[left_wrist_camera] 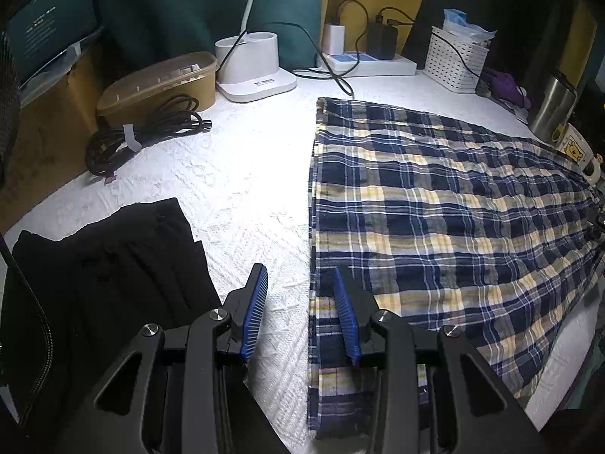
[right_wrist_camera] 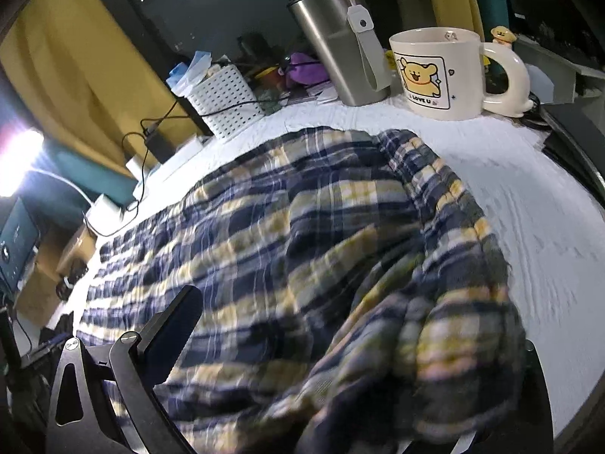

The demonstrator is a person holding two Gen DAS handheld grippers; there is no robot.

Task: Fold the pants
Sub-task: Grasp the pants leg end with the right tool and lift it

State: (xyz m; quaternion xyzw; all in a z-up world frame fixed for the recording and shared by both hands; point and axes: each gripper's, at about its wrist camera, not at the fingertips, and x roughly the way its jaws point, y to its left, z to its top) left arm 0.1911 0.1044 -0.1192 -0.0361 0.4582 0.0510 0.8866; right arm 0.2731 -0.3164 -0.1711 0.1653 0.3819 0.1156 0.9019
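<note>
Far left in the left wrist view: dark monitor (left_wrist_camera: 53,19) above a cardboard box, then a brown oval tray (left_wrist_camera: 159,83) with a coiled black cable (left_wrist_camera: 140,132) lying just in front of it. Nearer, at the lower left, folded black garment (left_wrist_camera: 113,265) on the white textured table cover (left_wrist_camera: 234,174). Centre back: white lamp base (left_wrist_camera: 253,72), power strip (left_wrist_camera: 370,64) with plugged chargers, white perforated basket (left_wrist_camera: 453,60). Centre foreground: left gripper (left_wrist_camera: 300,314) with blue pads parted to a middling gap, nothing pinched between them; left pad over bare cover, right pad over the left edge of the plaid pants (left_wrist_camera: 435,208). Pants spread flat across the right half of the table, navy, white and yellow checks. Far right: steel tumbler (left_wrist_camera: 552,102) and cartoon mug (left_wrist_camera: 574,147) at the table edge.

Right wrist view, left to right: bright lamp glare, same basket (right_wrist_camera: 223,102), tumbler (right_wrist_camera: 340,41), mug (right_wrist_camera: 438,75). Plaid pants (right_wrist_camera: 264,246) filling the middle, blurred, one end bunched up and raised over the right gripper (right_wrist_camera: 340,397), hiding the right finger; only the left finger showing, cloth draped across the mouth. Pinching or loose: cannot tell
</note>
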